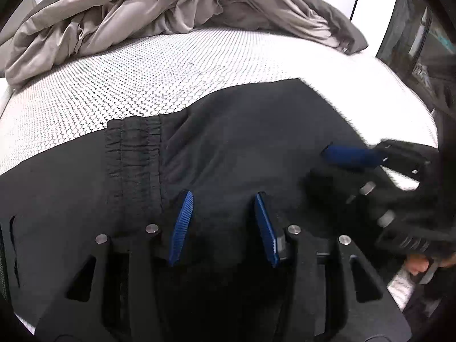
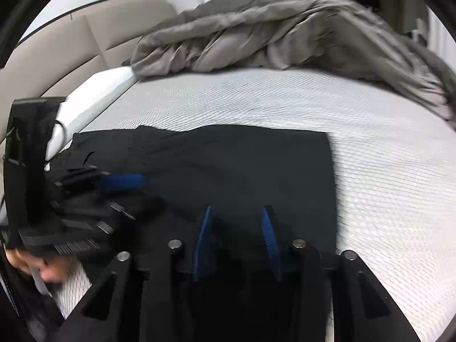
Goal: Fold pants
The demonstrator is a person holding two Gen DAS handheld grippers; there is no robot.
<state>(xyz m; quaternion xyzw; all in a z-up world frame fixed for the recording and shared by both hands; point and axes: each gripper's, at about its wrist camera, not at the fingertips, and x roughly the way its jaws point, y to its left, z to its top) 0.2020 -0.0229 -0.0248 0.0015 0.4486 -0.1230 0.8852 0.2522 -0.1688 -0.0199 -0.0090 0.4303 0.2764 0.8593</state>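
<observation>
From the left wrist camera, the black pants (image 1: 228, 148) lie flat on the bed (image 1: 142, 85), on its near side. The bed top is white with a small dotted pattern. The stretchy waistband (image 1: 134, 154) of the pants sits toward the left, with its top edge facing the far side of the bed. A gray blanket (image 1: 171, 8) is bunched up along the far edge of the bed. The left tool (image 1: 223, 199) hangs over the middle of the pants. Its two blue fingers (image 1: 181, 228) are spread apart, and nothing is pinched between them. The right tool (image 1: 327, 165) comes in from the right side, low over the pants. Only one of its blue fingers shows here, so its state cannot be told from this side. A bit of a hand (image 1: 419, 265) shows below it, near the right edge of the bed.

From the right wrist camera, the pants (image 2: 242, 165) look like a dark, neat block on the near side of the bed (image 2: 370, 171). Their right edge is straight. The gray blanket (image 2: 285, 28) lies along the far edge. A padded headboard (image 2: 71, 45) stands at the left. The right tool (image 2: 236, 208) hangs over the near part of the pants. Its blue fingers (image 2: 269, 236) are spread, with nothing pinched. The left tool (image 2: 142, 193) reaches in from the left over the pants, and a hand (image 2: 42, 268) shows by the bed's near left corner.
</observation>
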